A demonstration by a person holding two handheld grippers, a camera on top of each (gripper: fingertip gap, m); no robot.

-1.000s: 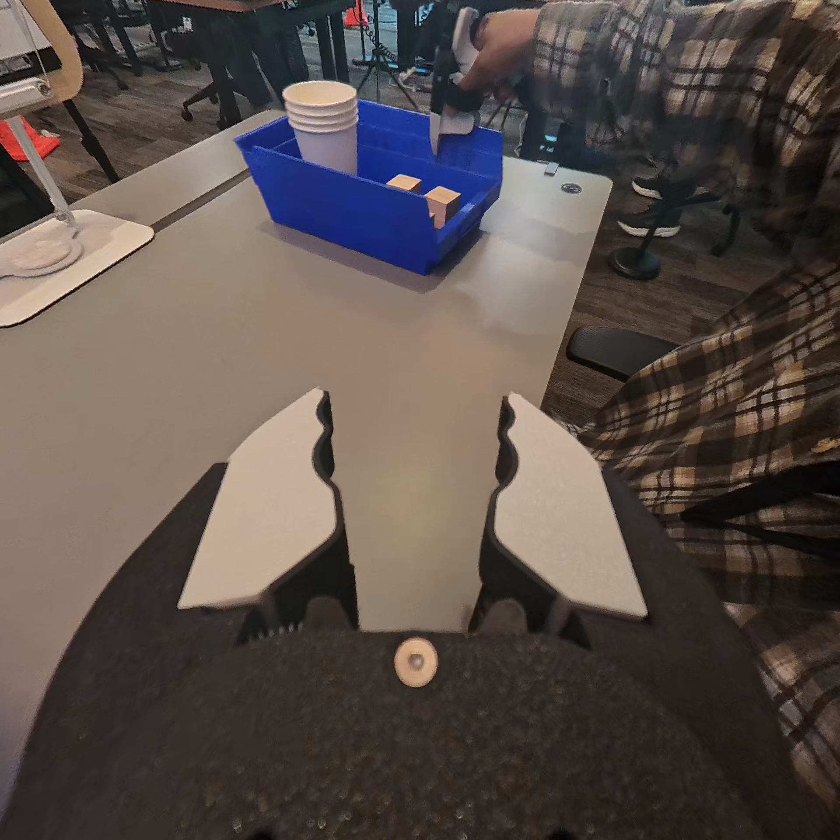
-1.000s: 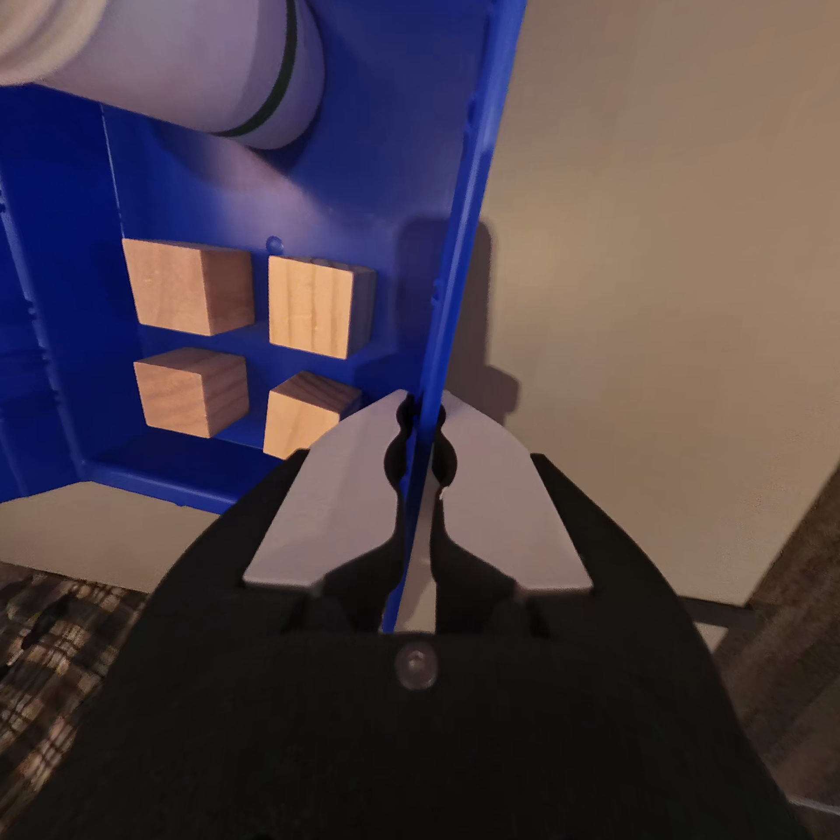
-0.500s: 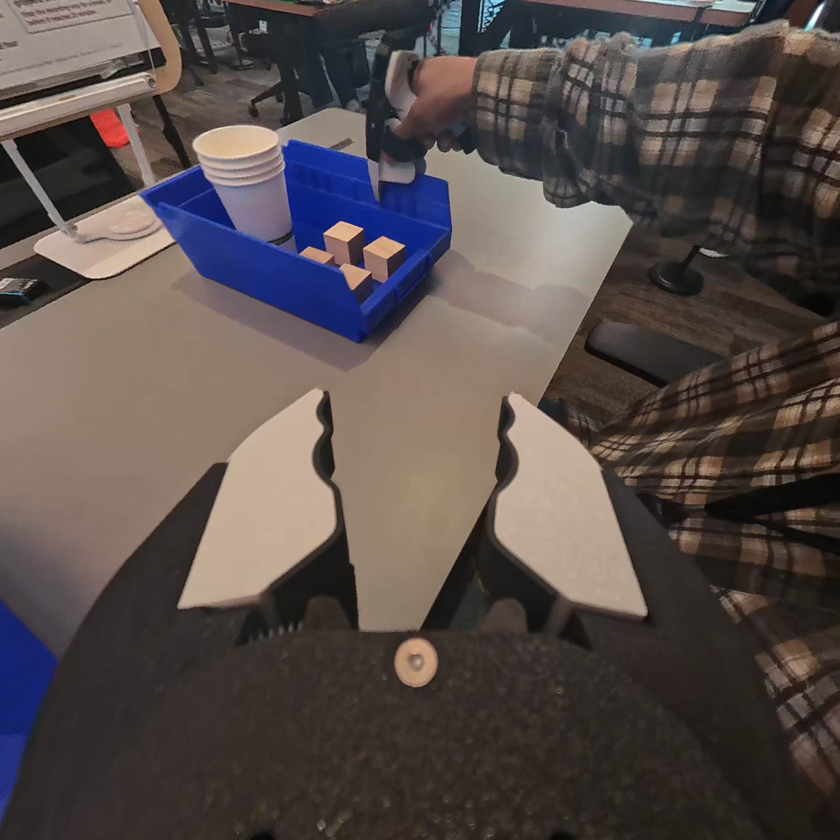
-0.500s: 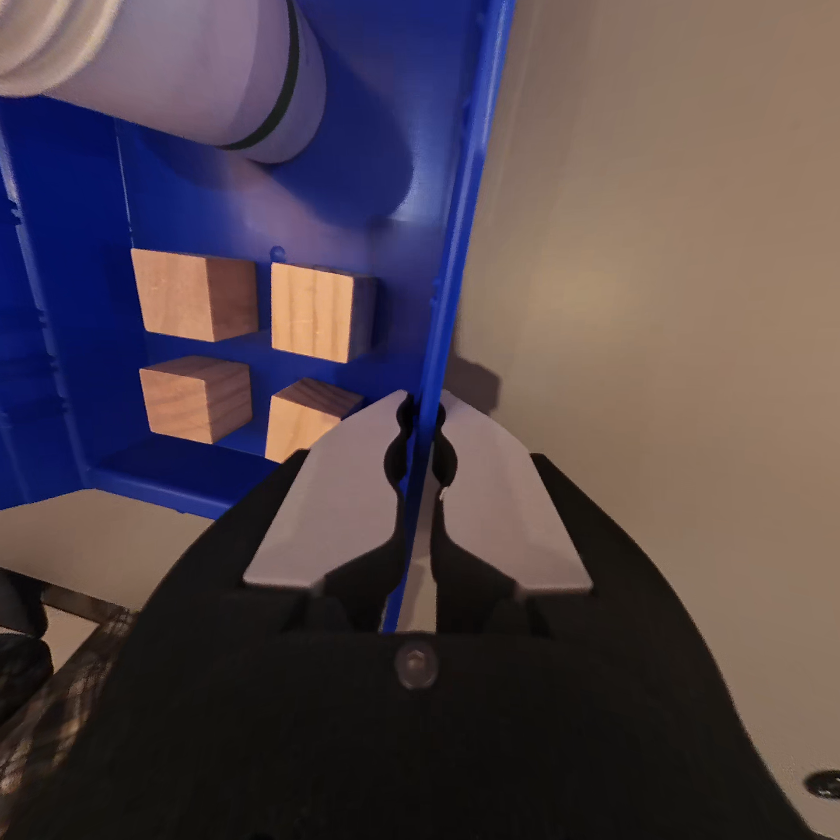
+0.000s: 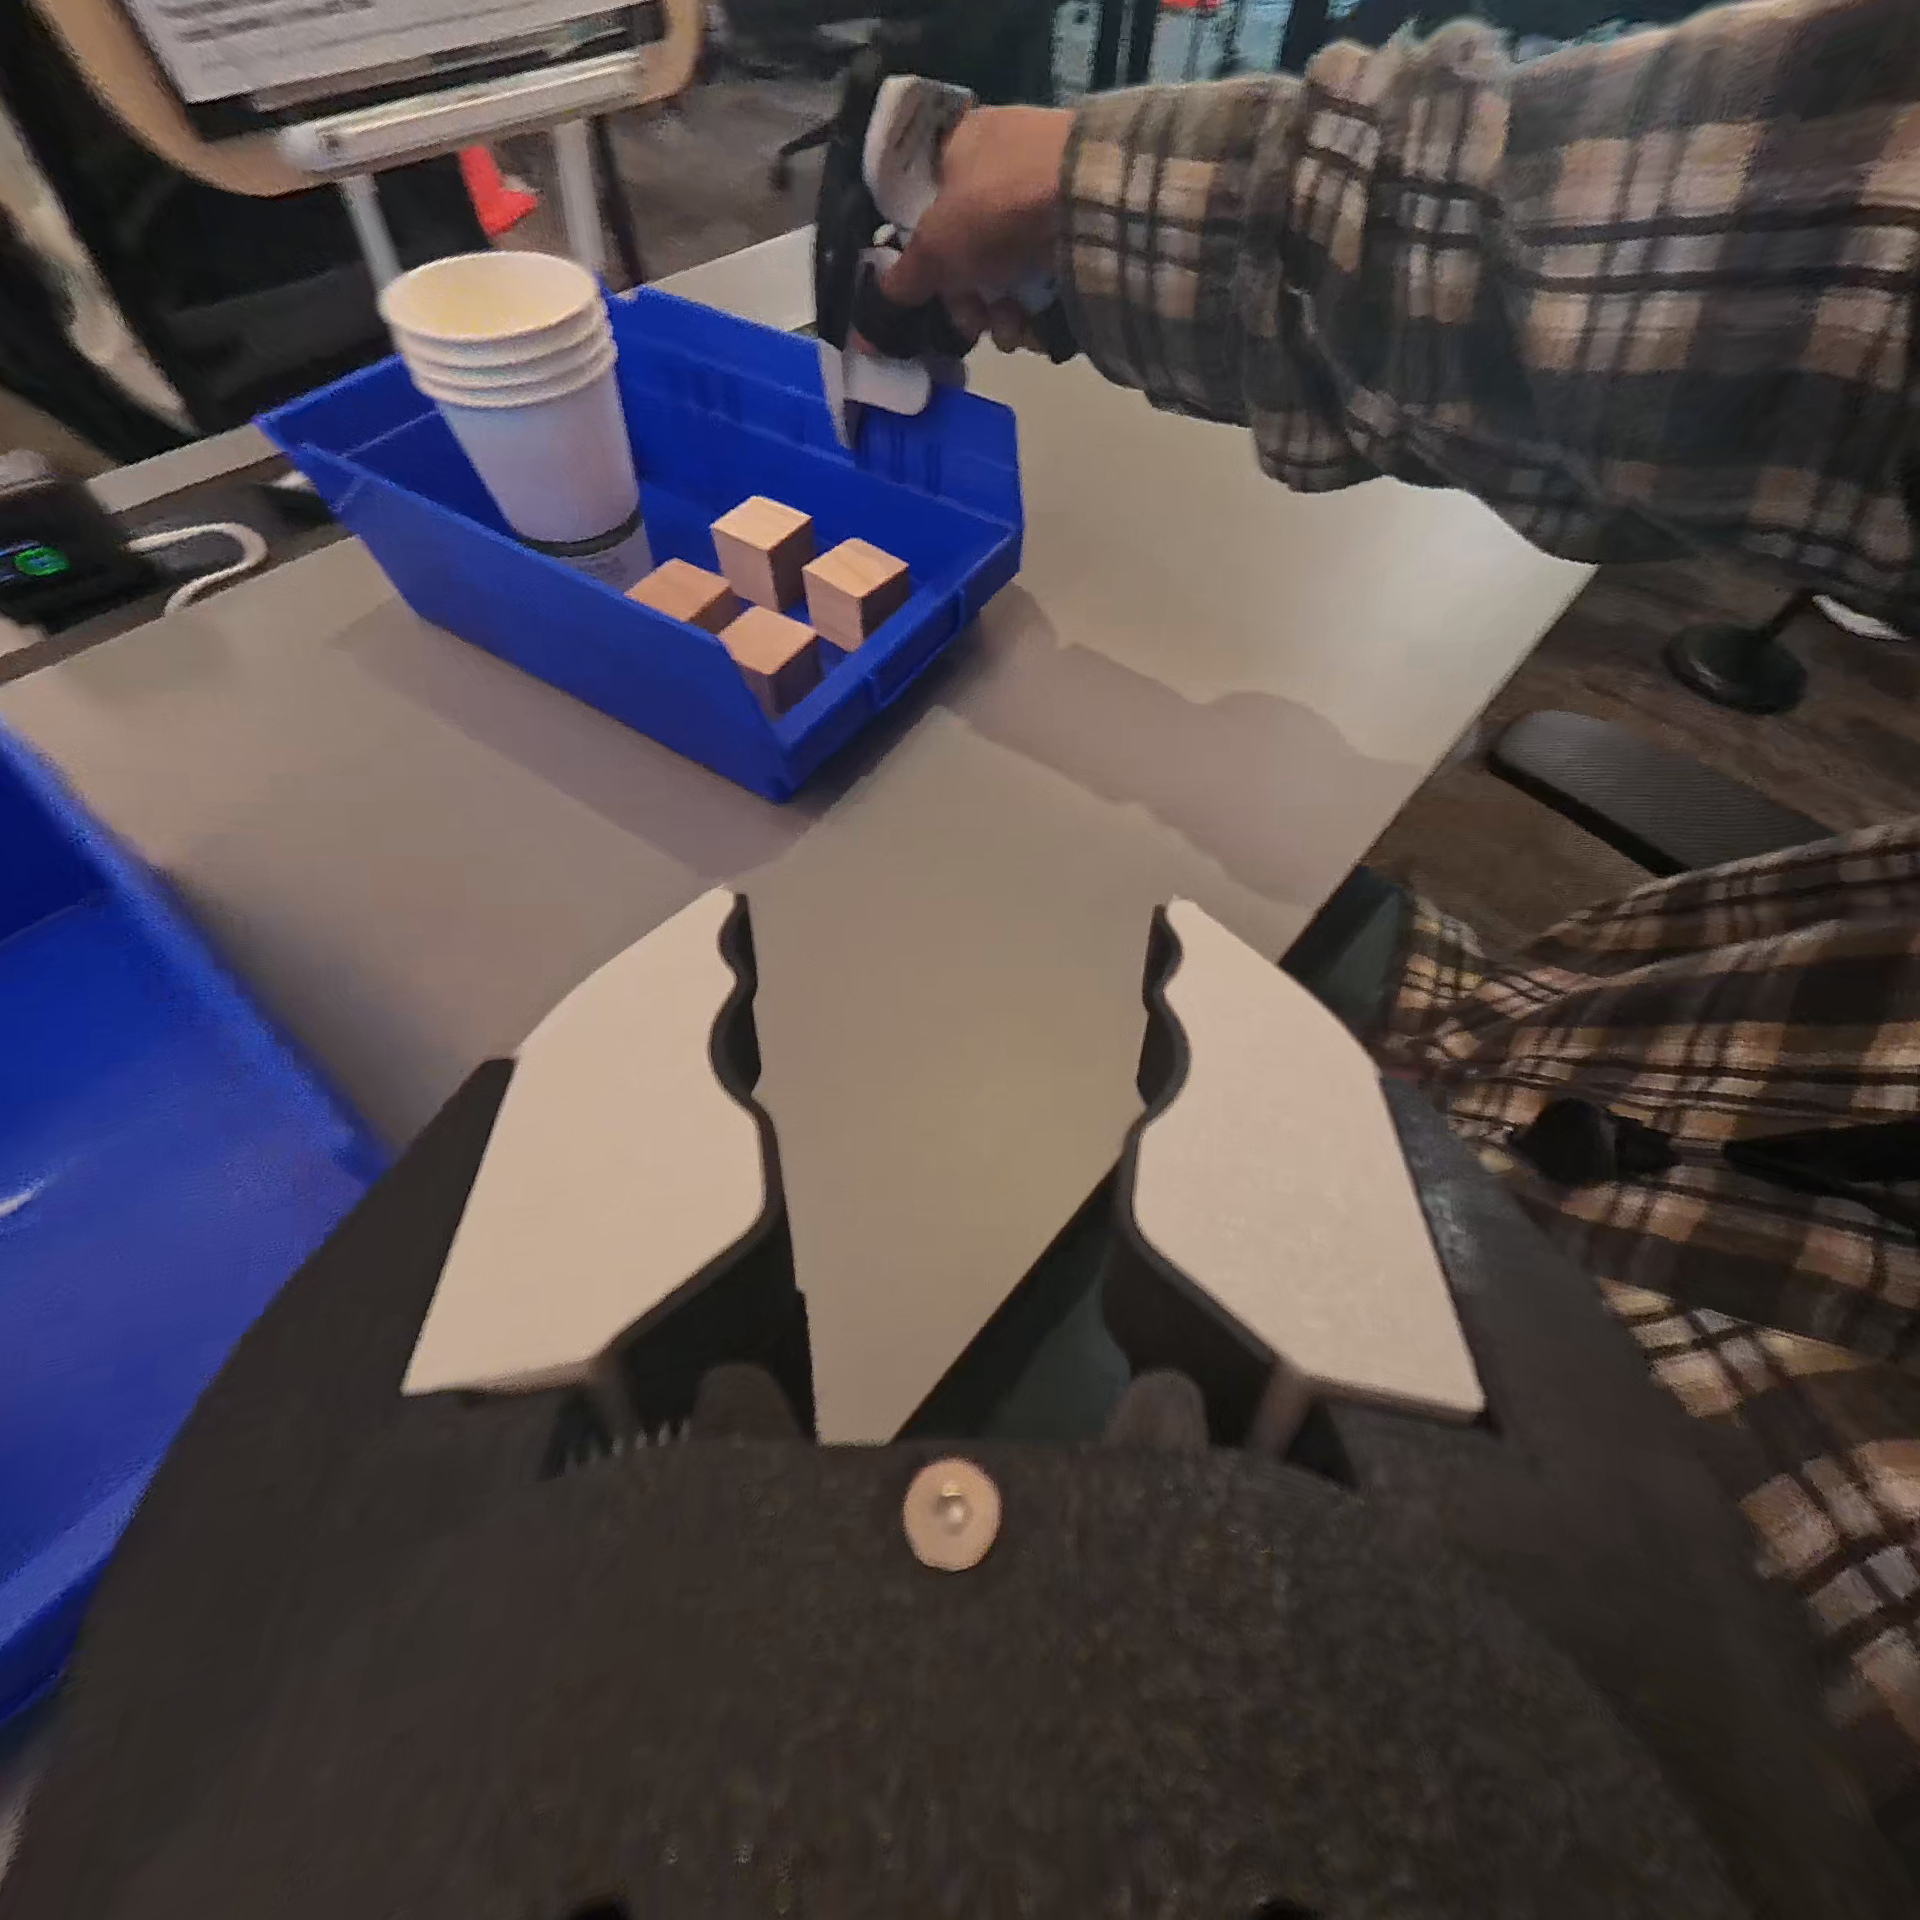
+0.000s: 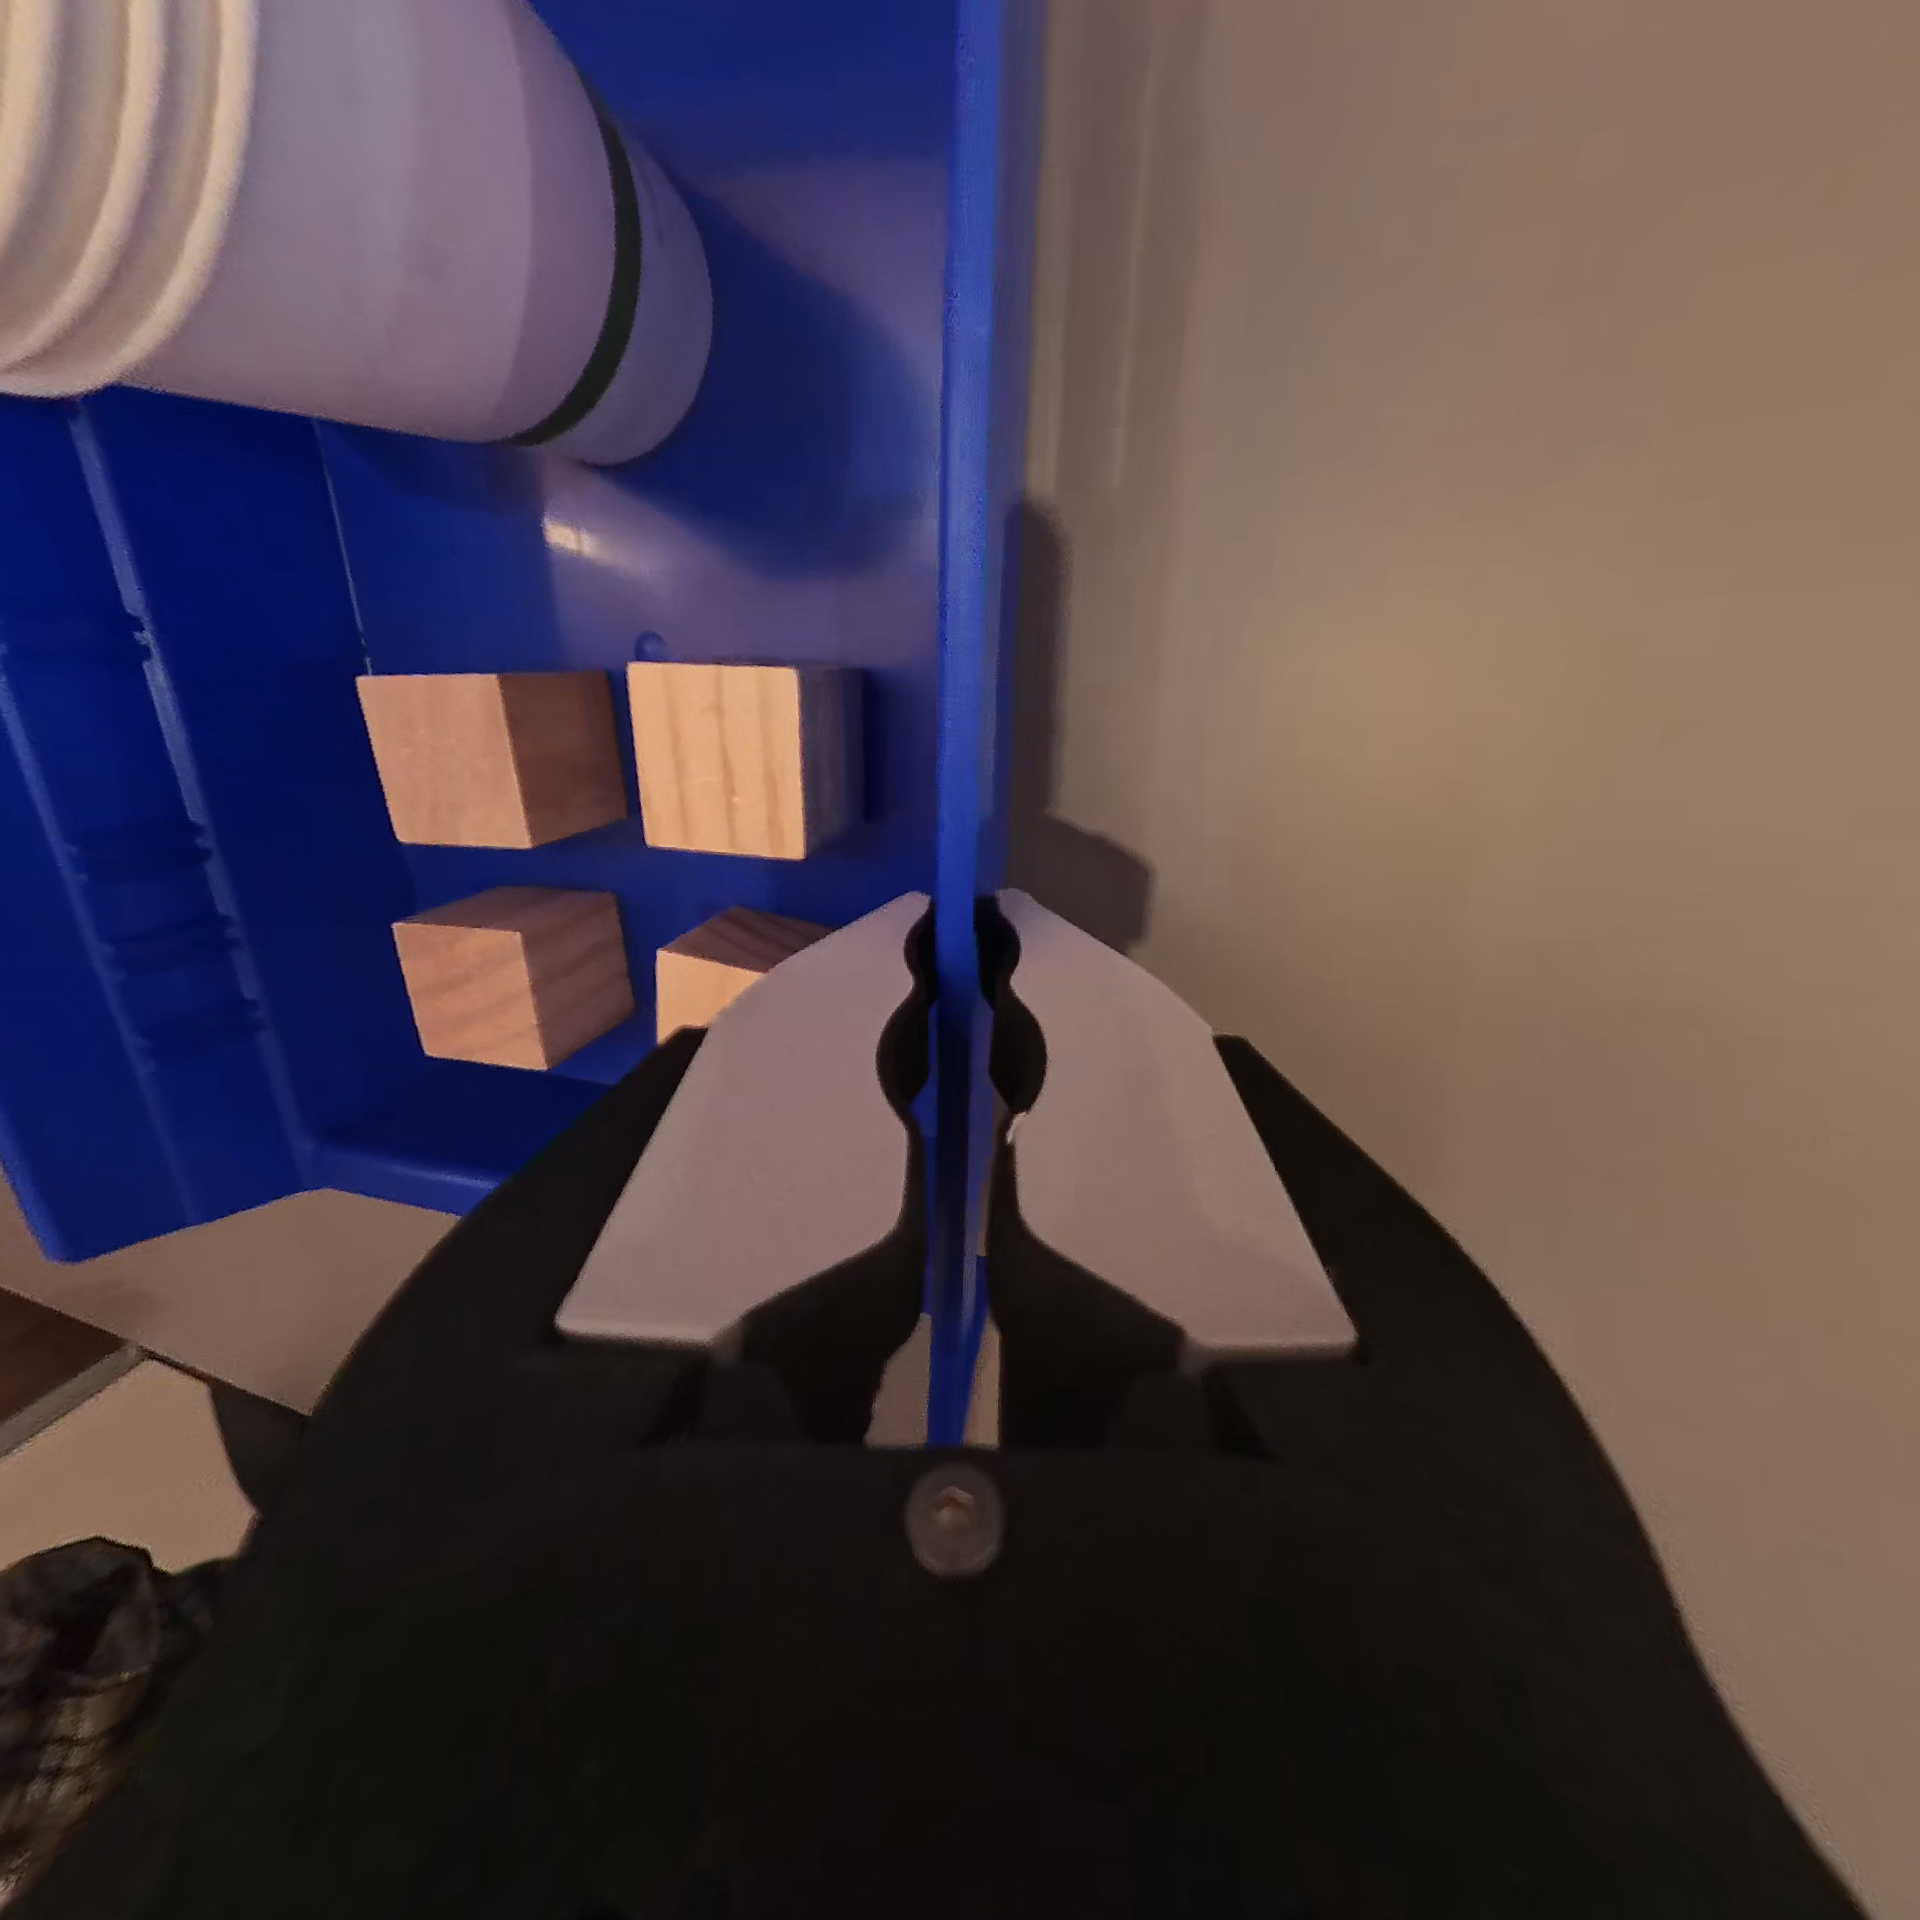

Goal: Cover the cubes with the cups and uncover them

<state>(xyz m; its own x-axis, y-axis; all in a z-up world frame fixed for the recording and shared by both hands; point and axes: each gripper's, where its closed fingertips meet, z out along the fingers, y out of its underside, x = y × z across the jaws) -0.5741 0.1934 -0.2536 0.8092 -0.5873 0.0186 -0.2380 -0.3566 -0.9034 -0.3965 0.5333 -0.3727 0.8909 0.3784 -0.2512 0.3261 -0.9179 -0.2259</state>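
Overhead, right gripper (image 6: 954, 914) fingers clamped on blue bin (image 6: 966, 520) wall; left gripper (image 5: 948, 914) fingers spread, low over table (image 5: 1195, 644).

No writing can be read in either view. At the top left of the left wrist view, a white printed sheet (image 5: 384, 31) sits on a light wooden stand with a metal ledge; it carries dark lines of print, too blurred and cropped to make out. At the left edge of that view, a small dark device (image 5: 42, 561) on the grey table (image 5: 1247, 623) shows a lit green-and-blue screen patch, too small to tell. The stack of white paper cups (image 5: 520, 395) carries a dark band near its base.
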